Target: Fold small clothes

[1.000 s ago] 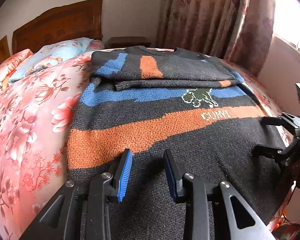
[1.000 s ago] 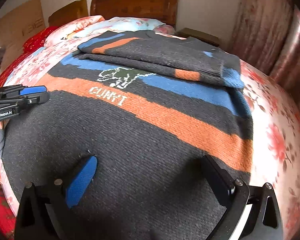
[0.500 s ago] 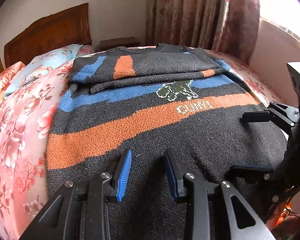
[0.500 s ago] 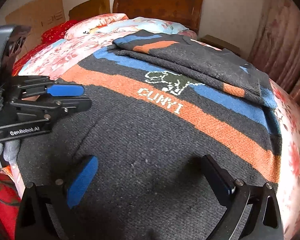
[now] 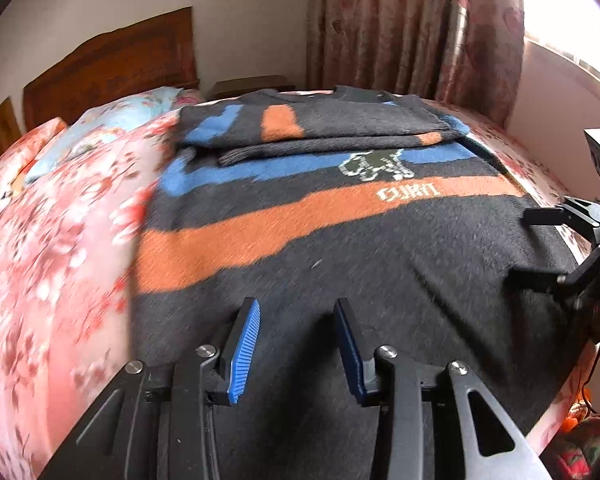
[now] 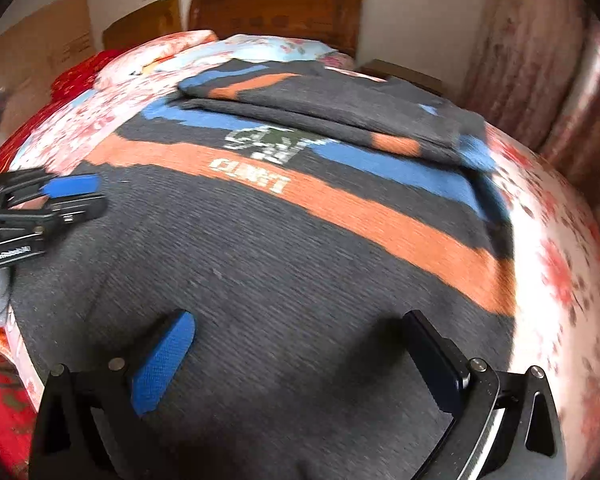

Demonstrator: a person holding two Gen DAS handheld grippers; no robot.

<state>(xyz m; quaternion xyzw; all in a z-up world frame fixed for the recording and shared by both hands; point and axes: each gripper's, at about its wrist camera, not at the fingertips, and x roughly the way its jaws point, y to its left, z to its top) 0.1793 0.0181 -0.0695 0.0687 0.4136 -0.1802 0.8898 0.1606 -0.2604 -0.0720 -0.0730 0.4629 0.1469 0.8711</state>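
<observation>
A dark grey knit sweater [image 5: 380, 264] with orange and blue stripes and a small white animal motif lies flat on the bed, its sleeves folded across the upper part [image 5: 332, 124]. It also fills the right wrist view [image 6: 284, 264]. My left gripper [image 5: 296, 340] is open and empty, low over the sweater's bottom hem near its left side. My right gripper [image 6: 300, 356] is wide open and empty over the hem near the right side. The right gripper shows at the right edge of the left wrist view [image 5: 540, 244], and the left gripper at the left edge of the right wrist view [image 6: 64, 200].
The bed has a pink floral cover [image 5: 52, 264], pillows [image 5: 112, 128] and a wooden headboard [image 5: 112, 64] at the far end. A nightstand [image 5: 252, 84] and floral curtains [image 5: 412, 24] stand behind. The bed's near edge is just below the hem.
Both grippers have drawn apart along the hem, the left one leftward and the right one rightward, so each shows smaller at the other view's edge. Jaw openings are unchanged.
</observation>
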